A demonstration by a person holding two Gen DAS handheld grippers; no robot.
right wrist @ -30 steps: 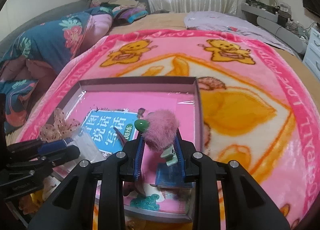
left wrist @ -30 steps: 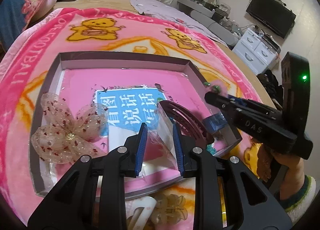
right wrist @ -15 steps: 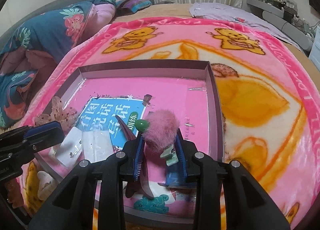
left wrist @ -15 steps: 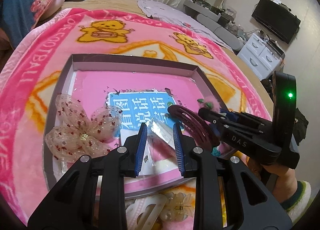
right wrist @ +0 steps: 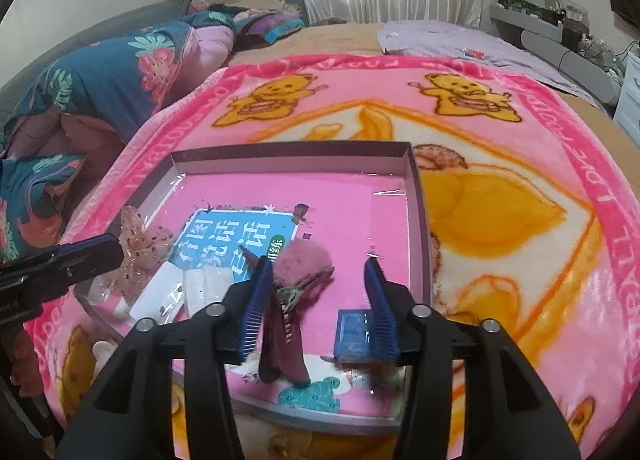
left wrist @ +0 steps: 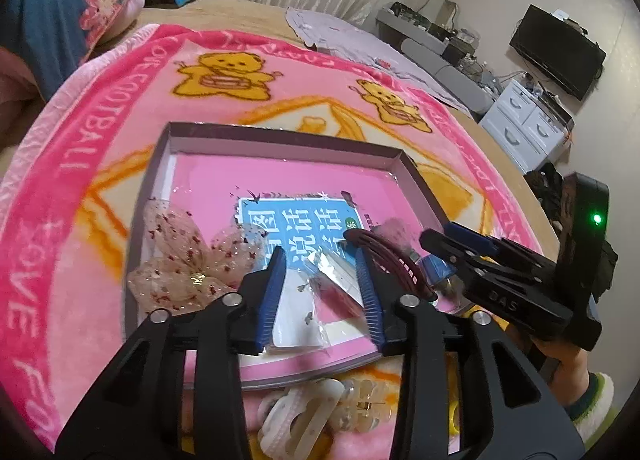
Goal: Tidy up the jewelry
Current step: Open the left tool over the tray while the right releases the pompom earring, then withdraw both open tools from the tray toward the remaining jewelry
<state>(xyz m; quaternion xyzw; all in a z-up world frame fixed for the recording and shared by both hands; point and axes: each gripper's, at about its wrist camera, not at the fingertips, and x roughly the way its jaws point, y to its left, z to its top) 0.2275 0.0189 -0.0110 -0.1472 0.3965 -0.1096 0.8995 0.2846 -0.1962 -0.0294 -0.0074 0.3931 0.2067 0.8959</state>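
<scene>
A grey-walled tray (left wrist: 158, 163) (right wrist: 416, 187) with a pink printed floor lies on the blanket. My left gripper (left wrist: 320, 284) is open above a clear earring packet (left wrist: 304, 312) lying in the tray's near part. A sheer spotted bow (left wrist: 188, 260) lies at its left. My right gripper (right wrist: 320, 292) is open; a pink fluffy hair clip (right wrist: 304, 264) lies just off its left finger, over a maroon claw clip (right wrist: 280, 340). A small blue box (right wrist: 354, 330) lies by the right finger.
White and clear hair clips (left wrist: 316, 412) lie on the pink bear blanket (right wrist: 500, 219) outside the tray's near wall. Folded quilts (right wrist: 80, 99) sit at the left, a lilac cloth (right wrist: 460, 39) at the back, white drawers (left wrist: 528, 127) at the right.
My left gripper has opened and the packet now lies on the tray floor. My right gripper has opened and let the pink fluffy clip drop into the tray.
</scene>
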